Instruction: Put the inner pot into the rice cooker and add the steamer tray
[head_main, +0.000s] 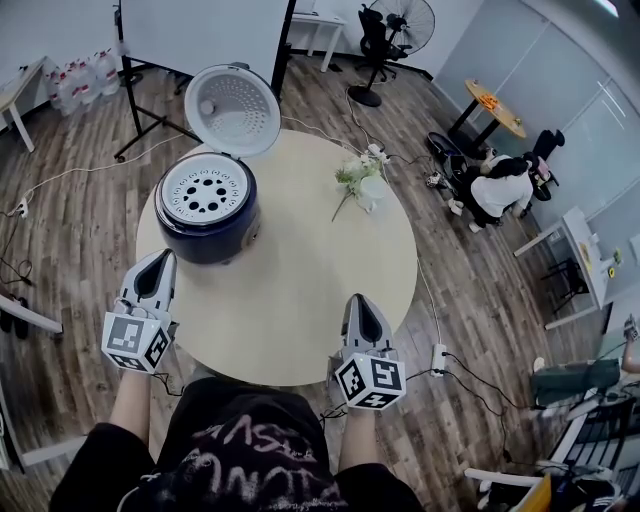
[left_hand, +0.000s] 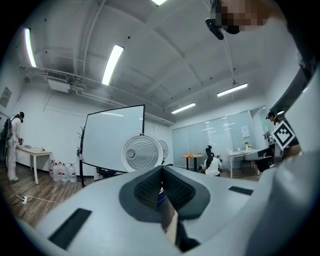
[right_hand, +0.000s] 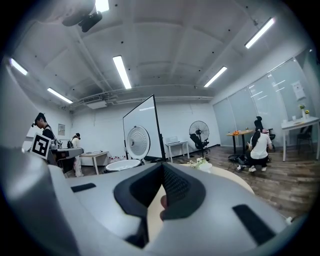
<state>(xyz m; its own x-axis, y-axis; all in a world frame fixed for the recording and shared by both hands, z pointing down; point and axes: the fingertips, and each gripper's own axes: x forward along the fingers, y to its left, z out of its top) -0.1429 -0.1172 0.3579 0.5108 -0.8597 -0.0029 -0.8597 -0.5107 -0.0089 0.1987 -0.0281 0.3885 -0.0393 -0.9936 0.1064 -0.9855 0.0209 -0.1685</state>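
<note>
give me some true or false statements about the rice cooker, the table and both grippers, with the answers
1. The rice cooker has its lid open. True.
2. The steamer tray lies on the table beside the cooker. False: it sits in the top of the cooker.
3. The left gripper holds the tray. False: its jaws are shut on nothing.
4. The right gripper is shut and empty. True.
5. A vase of flowers stands on the table. True.
</note>
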